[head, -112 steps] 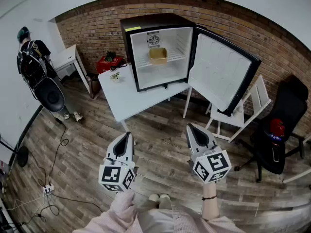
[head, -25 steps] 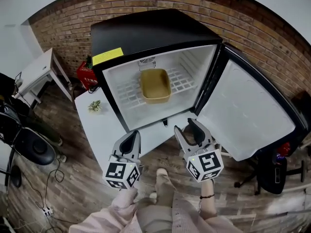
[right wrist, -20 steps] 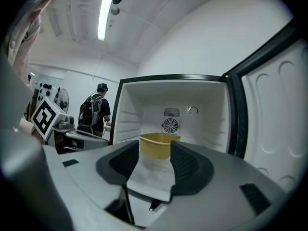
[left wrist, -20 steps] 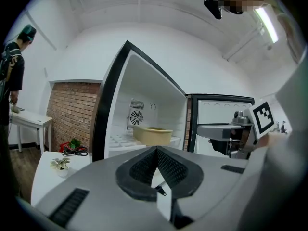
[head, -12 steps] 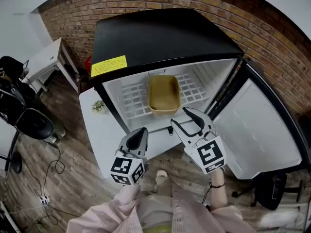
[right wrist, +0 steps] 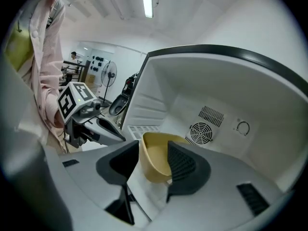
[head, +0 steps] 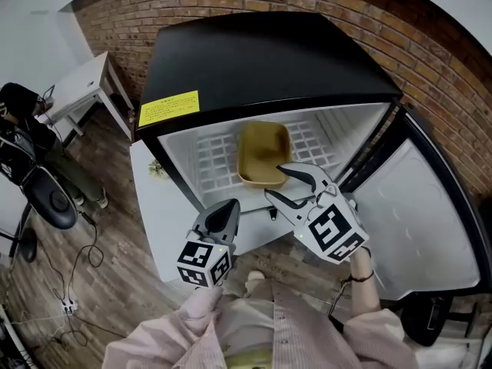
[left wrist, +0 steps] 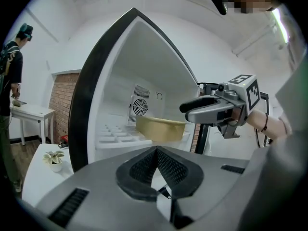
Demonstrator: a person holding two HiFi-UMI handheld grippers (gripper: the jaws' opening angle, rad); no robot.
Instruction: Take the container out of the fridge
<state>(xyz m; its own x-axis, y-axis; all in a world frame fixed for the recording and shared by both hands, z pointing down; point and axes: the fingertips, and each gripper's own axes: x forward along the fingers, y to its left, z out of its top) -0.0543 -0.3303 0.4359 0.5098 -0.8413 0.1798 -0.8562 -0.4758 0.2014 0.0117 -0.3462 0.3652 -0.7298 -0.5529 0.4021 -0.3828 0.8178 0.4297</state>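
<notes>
A yellow tub-shaped container [head: 264, 154] rests on the white wire shelf inside the open black fridge [head: 254, 60]. My right gripper [head: 275, 181] is open and reaches into the fridge mouth. In the right gripper view the container's [right wrist: 156, 158] near wall stands between the two spread jaws of the right gripper [right wrist: 150, 170], with a gap on either side. My left gripper [head: 229, 208] is shut, empty, and held lower, in front of the fridge's bottom edge. The left gripper view shows the shut left gripper [left wrist: 157, 163], the container [left wrist: 160, 128] and the right gripper [left wrist: 193, 108] beyond.
The fridge door [head: 419, 206] hangs wide open to the right. The fridge stands on a white table [head: 161, 217] with a small potted plant [head: 156, 169]. A person [head: 19, 125], a white side table [head: 77, 87] and floor cables [head: 65, 283] are at the left.
I have come close to the fridge, which now fills the view. My right gripper has moved forward and up to the container's near edge. The left gripper stayed low and shut.
</notes>
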